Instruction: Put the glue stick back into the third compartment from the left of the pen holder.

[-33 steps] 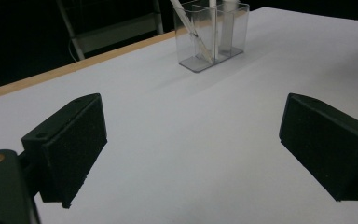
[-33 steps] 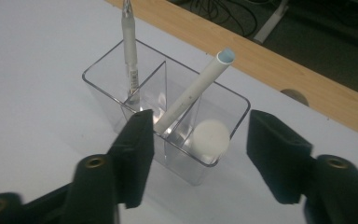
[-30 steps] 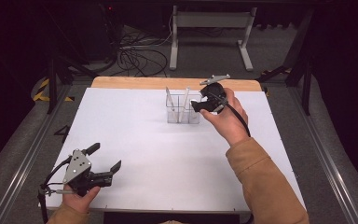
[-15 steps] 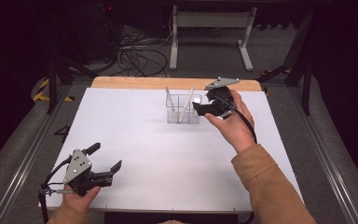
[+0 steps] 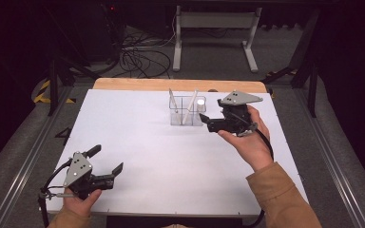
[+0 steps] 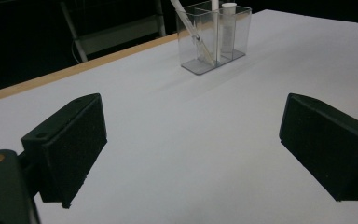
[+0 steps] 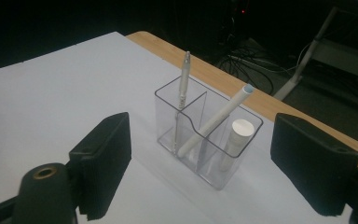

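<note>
Holder at table's far edge (pens inside), right gripper beside

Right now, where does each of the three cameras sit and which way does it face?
High view: above the near table edge, facing forward and down on the clear holder; both hands show, with left gripper and right gripper.
Left gripper view: low on the near left, looking across the white table; its open jaws show.
Right gripper view: close, looking down on the holder; its open, empty jaws show.
All three share the holder.
</note>
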{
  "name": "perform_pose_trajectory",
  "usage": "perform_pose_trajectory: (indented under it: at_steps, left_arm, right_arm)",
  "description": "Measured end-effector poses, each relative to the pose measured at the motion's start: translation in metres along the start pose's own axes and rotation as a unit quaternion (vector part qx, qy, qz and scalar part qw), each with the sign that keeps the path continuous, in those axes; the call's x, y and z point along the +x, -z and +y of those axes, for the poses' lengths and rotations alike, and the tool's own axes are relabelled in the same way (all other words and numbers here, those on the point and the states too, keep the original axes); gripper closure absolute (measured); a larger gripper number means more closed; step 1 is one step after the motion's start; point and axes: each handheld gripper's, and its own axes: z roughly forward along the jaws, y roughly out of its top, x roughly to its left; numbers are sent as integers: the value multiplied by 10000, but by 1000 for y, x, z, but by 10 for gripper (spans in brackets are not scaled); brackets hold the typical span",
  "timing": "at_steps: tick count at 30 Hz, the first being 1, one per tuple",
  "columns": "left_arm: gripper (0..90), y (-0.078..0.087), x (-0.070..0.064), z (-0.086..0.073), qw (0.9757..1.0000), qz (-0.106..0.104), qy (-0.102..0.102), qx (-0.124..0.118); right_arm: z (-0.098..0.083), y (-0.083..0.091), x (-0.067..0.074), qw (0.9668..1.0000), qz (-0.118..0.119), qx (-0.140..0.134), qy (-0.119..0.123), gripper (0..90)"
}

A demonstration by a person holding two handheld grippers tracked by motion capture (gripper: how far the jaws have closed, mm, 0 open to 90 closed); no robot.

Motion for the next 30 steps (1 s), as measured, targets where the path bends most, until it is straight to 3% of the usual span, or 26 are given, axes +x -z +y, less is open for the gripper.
perform_pose_trajectory:
  at_steps: [19, 25, 30]
  left_arm:
    - [79, 1, 0, 0, 10000, -13, -20, -19]
    - [78, 2, 0, 0, 10000, -9, -28, -34]
    - [78, 2, -1, 0, 10000, -16, -32, -42]
  right_arm:
    - [-22, 28, 7, 9987, 274, -371, 211, 181]
    - [-37, 39, 7, 9980, 425, -469, -33, 180]
    - [-53, 47, 5, 9972, 505, -536, -95, 180]
